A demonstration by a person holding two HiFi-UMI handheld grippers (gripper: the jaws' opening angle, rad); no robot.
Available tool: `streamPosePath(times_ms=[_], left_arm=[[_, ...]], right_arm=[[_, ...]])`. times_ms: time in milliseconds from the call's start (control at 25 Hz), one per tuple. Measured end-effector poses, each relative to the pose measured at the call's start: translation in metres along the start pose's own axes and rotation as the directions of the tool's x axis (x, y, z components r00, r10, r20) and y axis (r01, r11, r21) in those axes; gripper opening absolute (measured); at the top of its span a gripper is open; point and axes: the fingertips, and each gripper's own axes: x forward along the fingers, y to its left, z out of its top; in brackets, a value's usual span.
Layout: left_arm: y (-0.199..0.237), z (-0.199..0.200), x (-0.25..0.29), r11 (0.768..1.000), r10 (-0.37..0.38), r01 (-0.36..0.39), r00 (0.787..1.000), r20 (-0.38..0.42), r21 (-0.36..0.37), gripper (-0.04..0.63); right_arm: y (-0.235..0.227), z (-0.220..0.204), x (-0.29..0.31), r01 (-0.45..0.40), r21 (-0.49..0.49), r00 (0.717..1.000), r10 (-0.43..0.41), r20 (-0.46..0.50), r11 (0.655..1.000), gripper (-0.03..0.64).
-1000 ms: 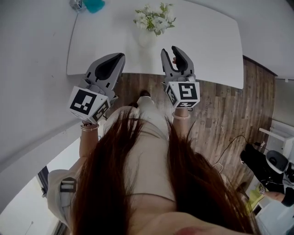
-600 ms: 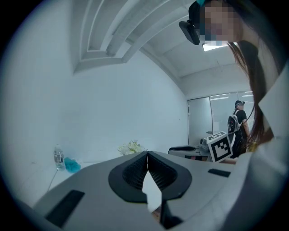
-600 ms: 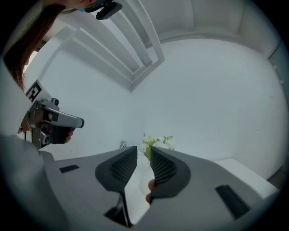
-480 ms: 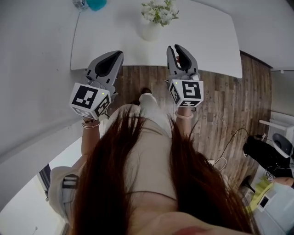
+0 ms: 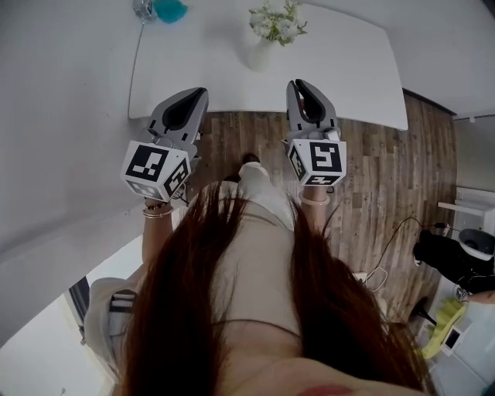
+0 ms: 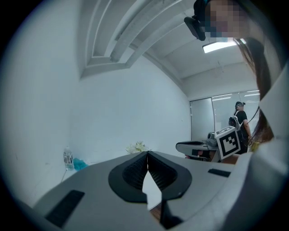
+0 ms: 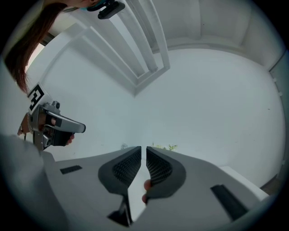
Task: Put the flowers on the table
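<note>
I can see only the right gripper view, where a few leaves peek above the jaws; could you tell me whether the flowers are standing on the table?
Observer: Yes. In the head view the flowers stand in a white vase on the white table, towards its far side.
Operator: Thank you. Is the left gripper holding anything?
Observer: No. Its own view shows the left gripper with its jaws together and nothing between them.
Operator: Is anything else on the table?
Observer: A clear bottle and something teal sit at its far left corner.
</note>
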Motion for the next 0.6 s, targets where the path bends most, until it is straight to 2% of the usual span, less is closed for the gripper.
streamPosePath(times_ms=[600], left_arm=[[0.003,-0.004,-0.036,0.999,0.032,-0.032,0.999,-0.004,-0.005,0.006]], right_arm=[[0.033,0.024,-0.019,0.011,-0.092,1.0,-0.012,-0.018,0.996,0.035]])
